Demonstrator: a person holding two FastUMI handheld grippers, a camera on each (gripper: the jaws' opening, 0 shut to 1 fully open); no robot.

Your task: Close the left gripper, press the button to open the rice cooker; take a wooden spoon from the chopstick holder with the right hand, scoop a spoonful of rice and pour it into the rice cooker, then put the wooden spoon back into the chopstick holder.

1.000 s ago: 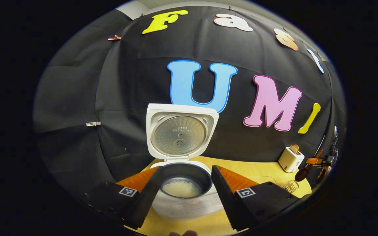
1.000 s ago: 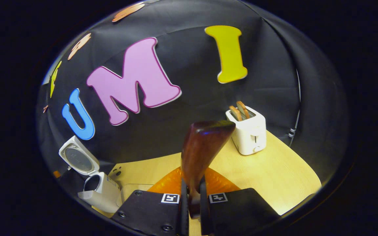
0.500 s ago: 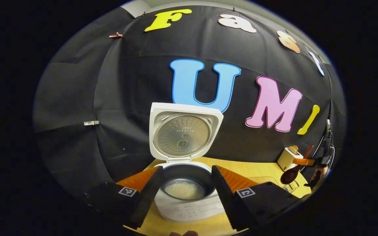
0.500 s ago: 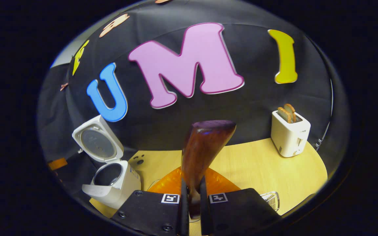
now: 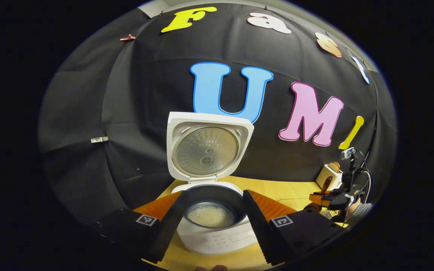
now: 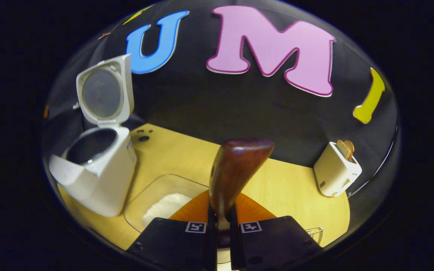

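The white rice cooker (image 5: 217, 237) stands with its lid (image 5: 207, 146) raised, and white rice lies in its dark pot (image 5: 210, 215). My left gripper (image 5: 213, 229) hovers just before it, open, its fingers on either side of the pot. My right gripper (image 6: 220, 235) is shut on the handle of the dark wooden spoon (image 6: 236, 169), whose bowl points up and forward. Below that spoon sits a clear container of rice (image 6: 164, 205), with the rice cooker (image 6: 96, 180) to its left. In the left gripper view the right gripper (image 5: 343, 195) and spoon (image 5: 325, 185) appear far right.
A white toaster (image 6: 335, 171) with bread slices stands at the back right of the wooden table (image 6: 288, 195). The wire chopstick holder (image 6: 314, 234) peeks out at the lower right, beside my right gripper. The black cloth wall closes off the back.
My right gripper has tipped downward and swung over the table with the spoon, bringing the rice container into view. The left gripper has barely moved.
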